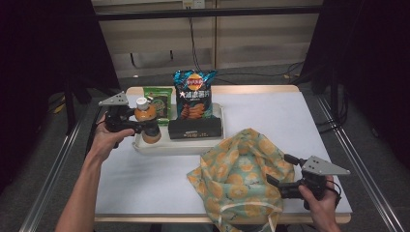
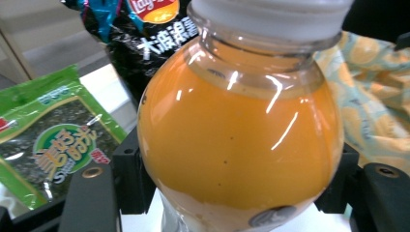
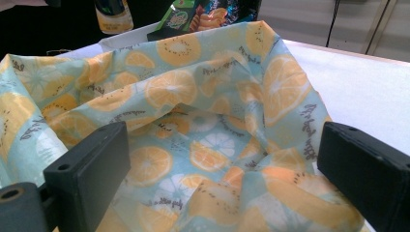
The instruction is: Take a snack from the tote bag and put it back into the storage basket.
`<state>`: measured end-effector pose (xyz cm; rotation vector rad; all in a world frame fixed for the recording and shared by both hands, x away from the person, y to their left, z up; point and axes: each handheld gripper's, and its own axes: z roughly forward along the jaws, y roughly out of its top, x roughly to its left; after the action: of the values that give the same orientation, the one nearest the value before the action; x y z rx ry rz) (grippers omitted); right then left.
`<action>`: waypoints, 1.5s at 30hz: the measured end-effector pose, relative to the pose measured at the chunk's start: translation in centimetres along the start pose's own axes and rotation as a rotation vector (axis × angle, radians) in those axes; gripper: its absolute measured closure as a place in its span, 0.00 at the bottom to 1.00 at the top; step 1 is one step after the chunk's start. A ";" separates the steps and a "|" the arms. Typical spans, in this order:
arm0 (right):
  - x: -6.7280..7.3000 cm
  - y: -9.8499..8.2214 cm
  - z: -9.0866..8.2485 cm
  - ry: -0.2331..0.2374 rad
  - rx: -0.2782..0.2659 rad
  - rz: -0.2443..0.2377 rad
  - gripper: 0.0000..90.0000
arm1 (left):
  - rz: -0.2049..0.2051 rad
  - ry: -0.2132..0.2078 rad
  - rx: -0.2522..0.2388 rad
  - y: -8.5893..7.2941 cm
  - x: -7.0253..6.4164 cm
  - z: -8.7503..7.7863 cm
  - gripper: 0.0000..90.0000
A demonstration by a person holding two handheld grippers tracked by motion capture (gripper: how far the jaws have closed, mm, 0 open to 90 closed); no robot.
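Orange-print bag [image 3: 193,145] gapes between my right gripper's [image 1: 280,175] spread jaws, while my left gripper [image 1: 140,126] pinches the round juice bottle [image 2: 237,140], which I judge could slip loose.

One bottle of orange juice [image 1: 145,119], one blue chip bag [image 1: 194,93], one green seaweed packet [image 1: 158,100], one black box [image 1: 195,128]. One white tray [image 1: 169,146], one orange-print cloth bag [image 1: 239,171]. Two grippers, left [image 1: 143,126] and right [image 1: 282,170].
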<state>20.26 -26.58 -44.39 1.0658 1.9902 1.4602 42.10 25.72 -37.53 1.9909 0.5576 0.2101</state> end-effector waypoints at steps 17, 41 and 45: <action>-0.1 0.0 0.0 -0.001 -0.001 0.001 0.04 | -0.047 0.010 0.059 -2.3 2.3 2.3 0.35; 0.0 0.0 0.1 0.007 0.004 -0.002 0.04 | -0.030 0.073 0.070 -4.5 2.5 2.6 0.35; 0.0 0.0 0.2 0.008 0.003 -0.003 0.04 | -0.053 0.071 0.059 -4.5 2.4 2.6 0.34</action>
<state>20.37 -26.50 -44.46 1.0593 1.9988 1.4630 43.85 26.52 -42.91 2.0290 0.6684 0.2352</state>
